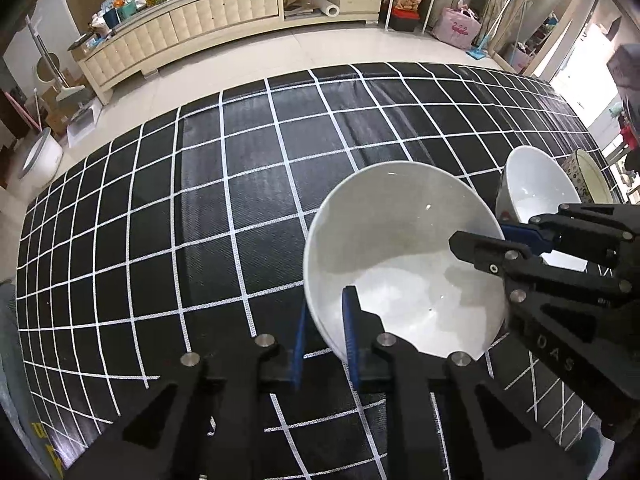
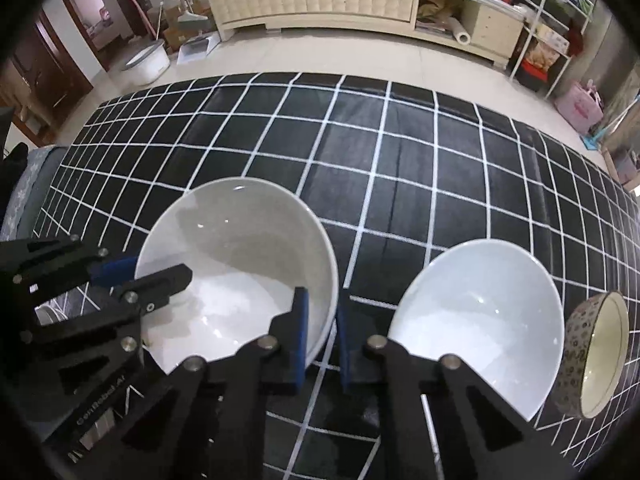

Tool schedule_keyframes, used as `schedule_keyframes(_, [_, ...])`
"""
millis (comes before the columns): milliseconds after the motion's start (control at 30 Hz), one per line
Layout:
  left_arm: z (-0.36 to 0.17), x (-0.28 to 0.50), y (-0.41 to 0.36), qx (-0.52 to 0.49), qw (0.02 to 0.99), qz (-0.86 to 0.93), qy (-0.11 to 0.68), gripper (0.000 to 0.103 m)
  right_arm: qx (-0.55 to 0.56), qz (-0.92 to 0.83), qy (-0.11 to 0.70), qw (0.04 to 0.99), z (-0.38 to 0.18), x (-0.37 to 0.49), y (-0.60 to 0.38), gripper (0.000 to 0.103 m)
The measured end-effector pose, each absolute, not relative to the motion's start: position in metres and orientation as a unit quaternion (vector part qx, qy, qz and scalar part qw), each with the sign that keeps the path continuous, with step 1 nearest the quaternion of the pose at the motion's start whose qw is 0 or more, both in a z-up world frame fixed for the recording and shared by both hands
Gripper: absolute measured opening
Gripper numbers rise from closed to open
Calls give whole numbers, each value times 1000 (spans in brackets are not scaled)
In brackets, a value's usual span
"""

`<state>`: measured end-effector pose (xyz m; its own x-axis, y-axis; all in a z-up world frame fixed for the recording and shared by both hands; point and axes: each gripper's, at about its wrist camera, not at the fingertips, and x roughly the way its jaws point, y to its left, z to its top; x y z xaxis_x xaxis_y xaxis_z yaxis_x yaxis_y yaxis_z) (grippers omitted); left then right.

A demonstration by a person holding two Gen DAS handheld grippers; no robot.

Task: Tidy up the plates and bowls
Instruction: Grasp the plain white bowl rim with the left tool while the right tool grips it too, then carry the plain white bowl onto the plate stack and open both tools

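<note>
The white bowl's (image 1: pixel 400 264) rim is pinched by the left gripper (image 1: pixel 326 336) at seven o'clock and the right gripper (image 2: pixel 322 340) at four o'clock; the bowl looks glossy and empty.

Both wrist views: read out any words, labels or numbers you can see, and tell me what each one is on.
"D A S": black body of the right tongs.
"GenRobot.AI", first letter unclear: black body of the left tongs.
Yellow marks at the left wrist view's lower-left edge: too blurred to read.
</note>
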<state>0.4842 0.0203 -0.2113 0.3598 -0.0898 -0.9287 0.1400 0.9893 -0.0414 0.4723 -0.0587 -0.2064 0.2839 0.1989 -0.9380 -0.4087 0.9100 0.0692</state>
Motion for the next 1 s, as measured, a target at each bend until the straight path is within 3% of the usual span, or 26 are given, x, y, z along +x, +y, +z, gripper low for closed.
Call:
schedule_keyframes(600, [-129,414,2,40,848,-68,523,10,-74,186,541,817,-134,402,-80,12])
schedule_keyframes(1000, [-150,347,-26,45,833,-86,544,9,-65,175,557,809,-144,343,-102,12])
